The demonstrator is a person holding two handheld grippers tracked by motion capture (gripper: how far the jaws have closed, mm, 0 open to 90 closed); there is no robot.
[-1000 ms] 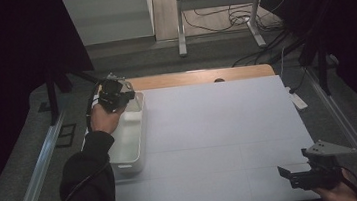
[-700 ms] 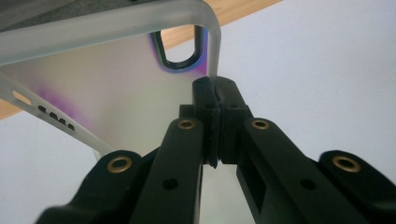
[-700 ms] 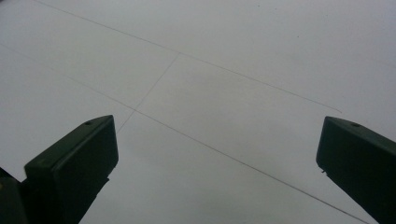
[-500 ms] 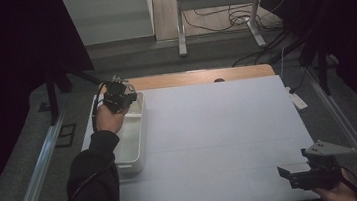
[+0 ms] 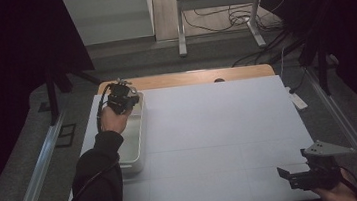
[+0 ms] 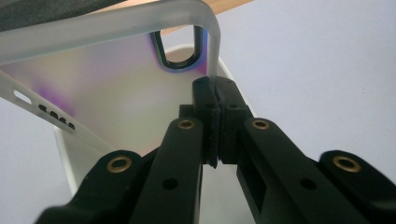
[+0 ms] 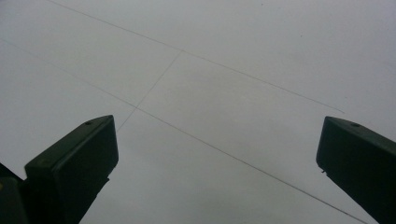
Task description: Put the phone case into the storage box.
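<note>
My left tongs had lifted a little farther off the white bin, jaws clenched on the edge of a frosted phone case, which hung over the bin's far end. My guess: I was taking it out. My right tongs waited released, well apart, above the pale table. Beyond lay dark floor and cables.

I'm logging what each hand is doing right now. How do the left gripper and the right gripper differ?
The left gripper is shut on the edge of a translucent phone case; the right gripper is open and holds nothing. The left one is over the far end of the white bin at the table's left; the right one sits at the near right corner over the bare white table. Both have black jaws.
</note>
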